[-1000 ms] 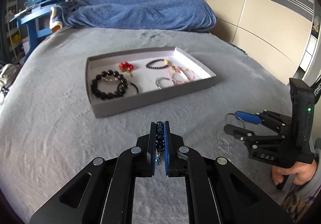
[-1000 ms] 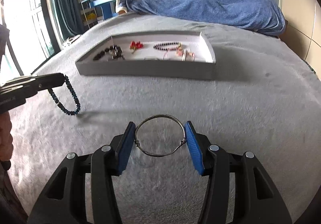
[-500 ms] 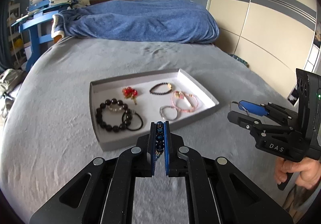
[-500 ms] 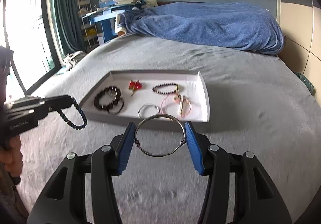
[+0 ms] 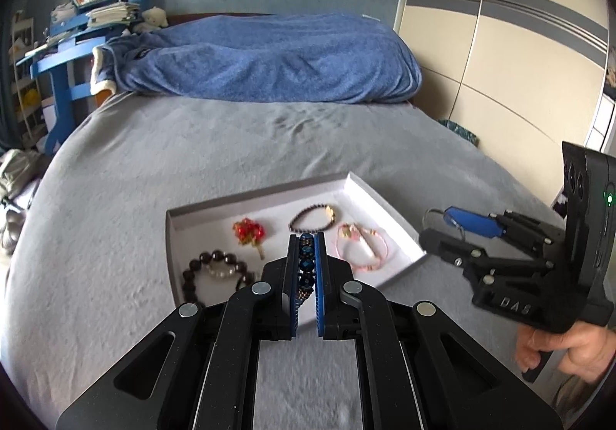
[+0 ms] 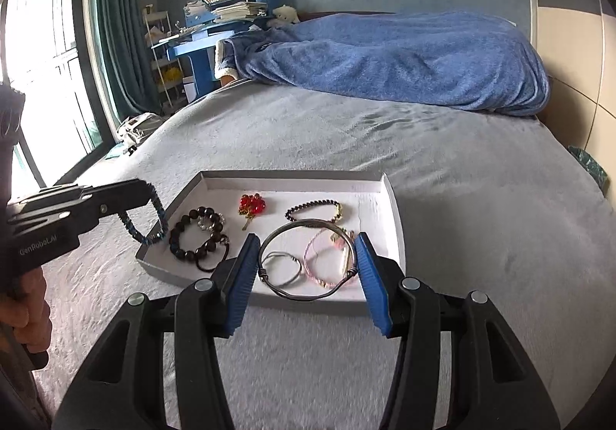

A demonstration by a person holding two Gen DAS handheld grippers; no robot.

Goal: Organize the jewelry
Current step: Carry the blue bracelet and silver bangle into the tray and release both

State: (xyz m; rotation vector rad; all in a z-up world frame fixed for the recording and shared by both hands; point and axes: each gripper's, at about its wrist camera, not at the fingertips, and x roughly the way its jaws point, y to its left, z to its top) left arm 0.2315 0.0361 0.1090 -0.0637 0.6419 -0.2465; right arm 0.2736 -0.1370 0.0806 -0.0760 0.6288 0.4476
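A white tray (image 5: 358, 191) lies on the grey bed and holds several pieces: a black bead bracelet (image 6: 192, 237), a red charm (image 6: 252, 203), a dark thin bead bracelet (image 6: 312, 204), a pink cord bracelet (image 6: 327, 260) and a small silver ring bracelet (image 6: 283, 268). My left gripper (image 5: 307, 249) is shut on a blue bead bracelet (image 6: 144, 226), which hangs over the tray's near left corner. My right gripper (image 6: 306, 260) is shut on a silver wire bangle (image 6: 285, 291), held above the tray's near edge. The right gripper also shows in the left wrist view (image 5: 454, 226).
A blue blanket (image 5: 269, 56) is heaped at the head of the bed. Grey bedspread (image 6: 481, 199) surrounds the tray. A blue desk with books (image 6: 227, 14) stands beyond the bed on the left. Wardrobe doors (image 5: 500, 45) stand on the right.
Both grippers have risen and moved forward to the tray, each carrying its bracelet. The tray now sits directly under the fingertips in both views.
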